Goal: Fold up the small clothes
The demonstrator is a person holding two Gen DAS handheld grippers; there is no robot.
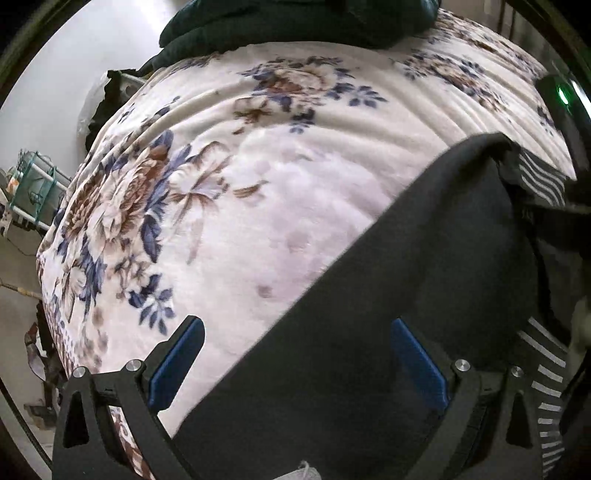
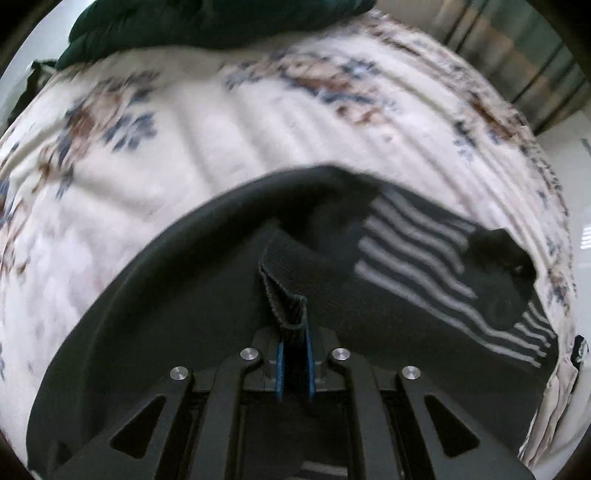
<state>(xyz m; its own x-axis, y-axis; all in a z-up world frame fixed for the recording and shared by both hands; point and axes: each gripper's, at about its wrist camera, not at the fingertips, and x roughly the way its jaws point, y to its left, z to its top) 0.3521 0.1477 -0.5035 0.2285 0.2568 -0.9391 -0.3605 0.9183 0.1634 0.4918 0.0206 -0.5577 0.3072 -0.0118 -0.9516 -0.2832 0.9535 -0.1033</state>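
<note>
From the left wrist view, we see a dark garment [image 1: 406, 314] spread over a floral blanket [image 1: 258, 184], covering the lower right of the picture. Its long straight edge runs diagonally from lower left to upper right, and a striped piece [image 1: 541, 179] shows at its far corner and again along the right side. We judge the fold as begun but not finished: the cloth lies mostly flat, with one corner turned up at the top right. The left gripper [image 1: 295, 354] stands wide apart, its blue pads [image 1: 177, 362] well separated and nothing pinched between them. One pad hangs over the blanket, the other over the dark cloth; we cannot tell whether either touches the fabric. A dark green heap [image 1: 295, 22] sits at the far end of the blanket, apart from the work.

From the right wrist view, we see the right gripper [image 2: 294, 369] clenched on a doubled-over bit of the garment's edge [image 2: 288, 306], which stands up between the narrow blue pads. The garment [image 2: 166, 295] curves around below it on the blanket [image 2: 221, 129], and the striped piece [image 2: 424, 251] lies to the right, partly under a dark flap. We think what remains is to carry this pinched edge across and lay it down, then smooth it.
</note>
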